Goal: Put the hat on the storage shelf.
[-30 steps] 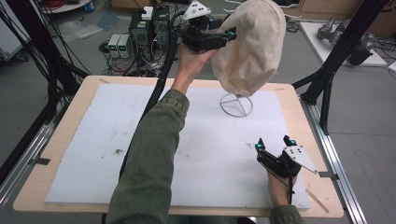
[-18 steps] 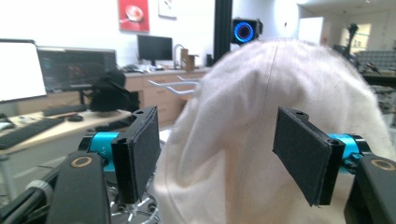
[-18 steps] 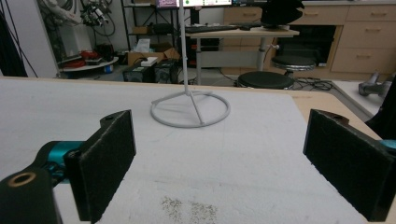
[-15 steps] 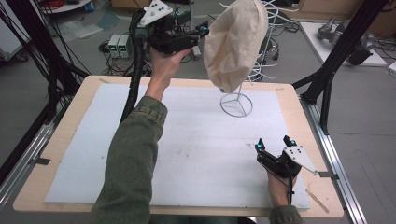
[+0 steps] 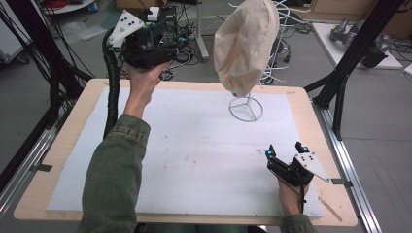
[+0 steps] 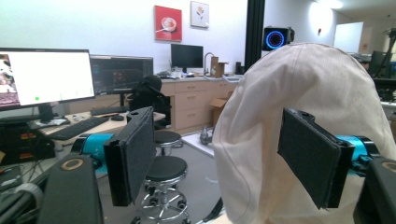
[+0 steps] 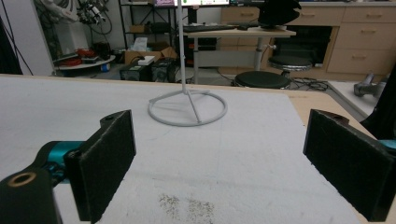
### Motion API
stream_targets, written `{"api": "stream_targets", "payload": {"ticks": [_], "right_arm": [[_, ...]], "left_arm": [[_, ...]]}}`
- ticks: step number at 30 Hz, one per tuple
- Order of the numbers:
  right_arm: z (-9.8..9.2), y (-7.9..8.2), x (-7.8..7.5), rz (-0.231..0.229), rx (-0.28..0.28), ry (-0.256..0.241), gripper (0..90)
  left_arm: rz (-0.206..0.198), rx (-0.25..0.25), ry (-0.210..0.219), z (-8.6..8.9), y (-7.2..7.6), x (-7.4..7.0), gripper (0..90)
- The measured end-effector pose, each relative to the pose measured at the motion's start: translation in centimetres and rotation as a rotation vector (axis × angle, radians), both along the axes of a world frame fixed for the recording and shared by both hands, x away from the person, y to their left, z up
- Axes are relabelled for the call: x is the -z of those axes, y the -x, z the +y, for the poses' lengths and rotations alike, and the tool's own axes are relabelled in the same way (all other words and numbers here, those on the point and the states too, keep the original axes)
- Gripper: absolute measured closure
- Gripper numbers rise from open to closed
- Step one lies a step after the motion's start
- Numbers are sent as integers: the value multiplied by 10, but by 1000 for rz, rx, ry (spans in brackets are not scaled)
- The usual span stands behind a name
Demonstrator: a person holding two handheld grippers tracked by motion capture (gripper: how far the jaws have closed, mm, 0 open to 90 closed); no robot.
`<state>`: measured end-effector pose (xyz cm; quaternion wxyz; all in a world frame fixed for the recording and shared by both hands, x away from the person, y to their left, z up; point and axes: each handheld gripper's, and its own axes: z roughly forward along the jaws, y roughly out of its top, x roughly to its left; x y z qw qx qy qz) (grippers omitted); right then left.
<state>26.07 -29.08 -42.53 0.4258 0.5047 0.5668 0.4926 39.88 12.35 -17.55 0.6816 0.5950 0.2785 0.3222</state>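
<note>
From the high view, my left gripper (image 5: 145, 46) is raised above the table's far edge at about 11 o'clock, held in a hand (image 5: 143, 85) with a green sleeve (image 5: 114, 179) running down to the bottom; its cable (image 5: 111, 92) hangs along the forearm. In the left gripper view its jaws stand wide apart with nothing between the pads; the cap (image 6: 303, 135) sits ahead and to the right, partly behind the right-hand jaw, and I cannot tell whether that jaw touches the cloth.

The cap (image 5: 245, 43) is a cream cloth one, draped over the top of a white wire stand (image 5: 246, 108) whose ring base rests on the mat (image 5: 194, 150) at about 1 o'clock; in the high view the cap is well apart from the left gripper.

My right gripper (image 5: 284, 155) rests low on the mat at about 5 o'clock, near the table's (image 5: 320, 121) front right corner, with its grey plate (image 5: 311, 165) on top; in the right gripper view (image 7: 219, 163) its jaws are spread wide and hold nothing, pointing across the bare mat (image 7: 70, 107) toward the stand's ring (image 7: 187, 108), which lies well ahead at 12 o'clock.
</note>
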Motion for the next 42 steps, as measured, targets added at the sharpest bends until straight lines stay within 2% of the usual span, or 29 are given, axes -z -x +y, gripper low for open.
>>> {"api": "stream_targets", "payload": {"ticks": [5, 8, 11, 14, 16, 17, 20, 24, 27, 29, 30, 34, 35, 37, 38, 39, 42], "right_arm": [[-1, 1, 0, 0, 3, -5, 82], [-1, 2, 0, 0, 5, -4, 82], [-1, 1, 1, 2, 7, 0, 82], [0, 0, 1, 3, 5, 14, 82], [0, 0, 1, 3, 4, 22, 82], [0, 0, 1, 3, 4, 22, 82], [1, 0, 1, -2, 3, 23, 82], [2, 1, 1, -4, 3, 23, 82], [2, 1, 1, -6, 3, 22, 82], [1, 1, 1, -2, 7, 18, 82], [1, 1, 1, -1, 8, 12, 82], [1, 1, 1, -4, 9, 15, 82], [1, 2, 1, -1, 10, 11, 82], [1, 2, 1, -2, 11, 11, 82], [1, 2, 1, 0, 9, 7, 82], [1, 2, 2, 3, 8, 9, 82], [1, 2, 2, 2, 1, 9, 82]], "left_arm": [[-9, -5, -9, 16, 13, 7, 274], [-7, -14, 7, 27, 19, 13, 272], [3, -34, 5, 40, 25, 22, 272], [21, -39, 30, 55, 34, 36, 268], [24, -59, 31, 64, 40, 45, 268], [24, -59, 31, 64, 40, 45, 268], [45, -95, 35, 81, 49, 60, 265], [60, -130, 56, 96, 59, 74, 263], [67, -152, 46, 103, 64, 80, 262], [75, -180, 54, 113, 72, 90, 262], [75, -180, 54, 113, 72, 90, 262], [89, -216, 53, 126, 80, 108, 262], [89, -216, 53, 126, 80, 108, 261], [91, -233, 62, 131, 83, 116, 261], [79, -264, 76, 135, 87, 123, 263], [77, -275, 82, 138, 88, 126, 264], [89, -286, 84, 142, 90, 131, 264]]}}
